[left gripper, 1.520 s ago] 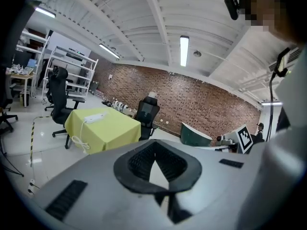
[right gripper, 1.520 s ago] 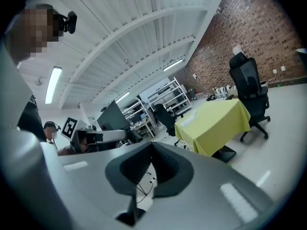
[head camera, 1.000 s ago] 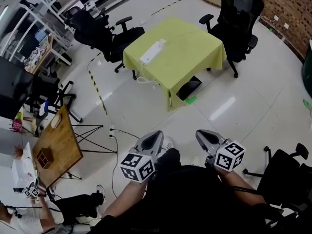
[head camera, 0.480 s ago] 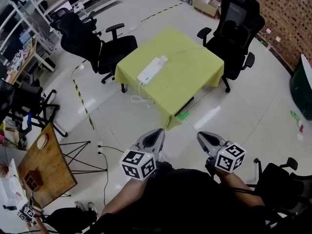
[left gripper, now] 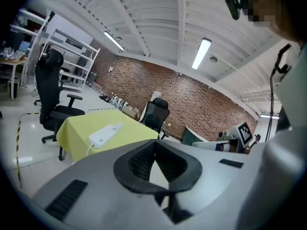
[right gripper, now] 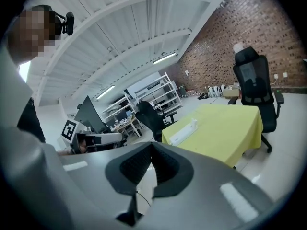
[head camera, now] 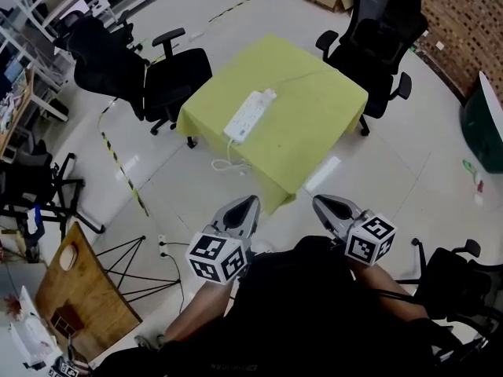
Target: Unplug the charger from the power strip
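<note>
Left hand-held gripper (head camera: pixel 250 203) and right hand-held gripper (head camera: pixel 318 203), closed and empty, aim toward the distant white plastic power strip (head camera: pixel 248 116); charger (head camera: pixel 269 94) seemingly at its end.

A table draped in a yellow-green cloth (head camera: pixel 314 124) is seen ahead, on a glossy pale floor. A white power strip (head camera: pixel 250 115) is laid on the cloth near the left edge, and its white cable (head camera: pixel 228 163) is hung over that edge and coiled on the floor. A small white block at the strip's far end (head camera: pixel 269 94) may be the charger, though it is too small to tell. Black office chairs are placed at the left (head camera: pixel 169 73) and far right (head camera: pixel 373 30). The left gripper (head camera: pixel 249 204) and the right gripper (head camera: pixel 319 203) are held side by side, well short of the table, each tapered to one point.
</note>
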Demonstrator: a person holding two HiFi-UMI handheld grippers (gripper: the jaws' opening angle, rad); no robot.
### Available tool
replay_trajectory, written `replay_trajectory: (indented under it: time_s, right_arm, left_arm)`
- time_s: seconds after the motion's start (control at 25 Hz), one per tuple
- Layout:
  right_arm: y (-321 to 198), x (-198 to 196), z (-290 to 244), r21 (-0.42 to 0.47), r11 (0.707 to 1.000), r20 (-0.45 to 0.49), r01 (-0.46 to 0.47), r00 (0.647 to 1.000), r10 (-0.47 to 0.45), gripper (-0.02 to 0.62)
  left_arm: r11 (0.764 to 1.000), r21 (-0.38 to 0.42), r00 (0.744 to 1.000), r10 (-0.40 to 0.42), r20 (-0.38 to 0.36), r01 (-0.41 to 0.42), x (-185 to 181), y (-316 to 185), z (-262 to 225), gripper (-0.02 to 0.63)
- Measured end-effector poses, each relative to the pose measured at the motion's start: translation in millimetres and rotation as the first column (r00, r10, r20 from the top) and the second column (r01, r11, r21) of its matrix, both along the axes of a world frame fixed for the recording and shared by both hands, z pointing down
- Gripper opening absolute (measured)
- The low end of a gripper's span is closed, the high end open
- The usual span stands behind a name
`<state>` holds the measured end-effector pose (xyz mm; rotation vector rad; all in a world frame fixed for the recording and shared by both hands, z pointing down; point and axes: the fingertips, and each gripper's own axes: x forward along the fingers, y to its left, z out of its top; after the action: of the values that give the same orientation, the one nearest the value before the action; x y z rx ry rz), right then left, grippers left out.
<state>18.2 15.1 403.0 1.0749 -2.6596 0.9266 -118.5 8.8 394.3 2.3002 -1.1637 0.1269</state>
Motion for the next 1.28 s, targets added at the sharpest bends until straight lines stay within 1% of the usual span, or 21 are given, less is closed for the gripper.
replay_trajectory:
  time_s: [0.12,0.24,0.32,0.44,0.6,0.72,0.84,1.0,1.12,1.28]
  right_arm:
    - [-17,-8,9,-0.018,1.000,-0.016,0.018,1.000,-0.019,0.003]
    - [-40,-13,11,-0.024,0.999,-0.016,0.049,0.999,-0.049,0.003]
    - [-58,-13,13,-0.031,0.997,-0.013,0.067,0.998,-0.067,0.003]
    - [-88,-21,17,-0.056,0.994,0.027,0.091,0.996,-0.089,0.003]
    - [-125,-36,12,-0.015,0.989,0.063,0.148,0.987,-0.146,0.003]
    - [-139,-36,20,-0.018,0.989,0.098,0.148,0.985,-0.145,0.003]
    - [-146,-28,33,-0.045,0.991,0.118,0.129,0.985,-0.123,0.003]
    - [-159,-17,42,-0.067,0.995,0.127,0.076,0.990,-0.067,0.003]
    - [-176,-14,54,-0.092,0.995,0.122,0.028,0.992,-0.017,0.003]
    - [-202,-24,70,-0.137,0.990,0.107,-0.042,0.993,0.057,0.003]
  left_arm:
    - [1.000,-0.011,1.000,-0.012,-0.003,0.012,-9,-16,10,0.006]
    - [0.998,-0.040,0.998,-0.057,-0.007,0.056,-17,-40,20,0.006]
    - [0.996,-0.040,0.997,-0.078,-0.008,0.078,-17,-54,18,0.006]
    - [0.995,-0.037,0.995,-0.094,0.020,0.095,-20,-71,12,0.006]
    - [0.992,-0.021,0.990,-0.121,0.078,0.123,-29,-99,8,0.006]
    - [0.992,-0.019,0.986,-0.125,0.106,0.128,-28,-115,14,0.006]
    - [0.994,-0.040,0.989,-0.098,0.114,0.103,-16,-128,23,0.006]
    - [0.998,-0.061,0.991,-0.008,0.136,0.017,0,-143,28,0.006]
    - [0.997,-0.079,0.990,0.027,0.139,-0.016,-5,-163,36,0.006]
    - [0.987,-0.147,0.988,0.078,0.135,-0.058,-21,-194,64,0.006]
